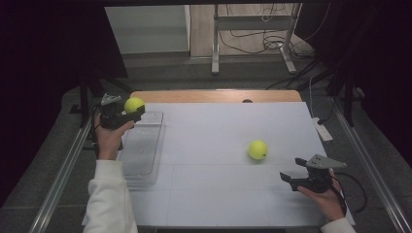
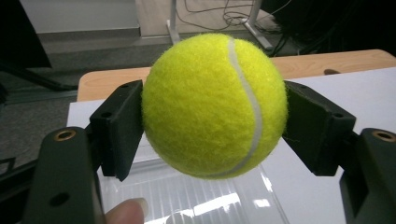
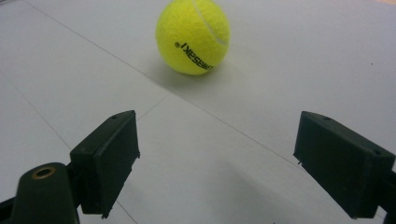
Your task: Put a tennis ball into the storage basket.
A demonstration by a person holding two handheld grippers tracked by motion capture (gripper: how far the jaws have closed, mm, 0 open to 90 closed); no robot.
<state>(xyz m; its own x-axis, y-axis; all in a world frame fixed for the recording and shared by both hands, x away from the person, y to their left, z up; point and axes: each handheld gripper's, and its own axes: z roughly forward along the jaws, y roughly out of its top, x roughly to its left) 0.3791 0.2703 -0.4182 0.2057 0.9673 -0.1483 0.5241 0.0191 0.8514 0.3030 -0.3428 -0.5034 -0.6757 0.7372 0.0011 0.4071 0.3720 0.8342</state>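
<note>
Partly hidden between clenched left tool (image 1: 127,112) pads sits one tennis ball (image 1: 134,104). Another ball (image 1: 258,149) lies free mid-frame on the counter (image 1: 209,131); the right tool (image 1: 291,180) gapes, released.

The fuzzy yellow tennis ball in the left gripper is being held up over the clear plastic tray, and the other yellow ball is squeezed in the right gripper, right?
Not quite. The right gripper is open and holds nothing: in the right gripper view the second fuzzy yellow tennis ball lies on the white table ahead of its jaws. The rest is right: the left gripper holds the first yellow tennis ball above the clear plastic tray.
</note>
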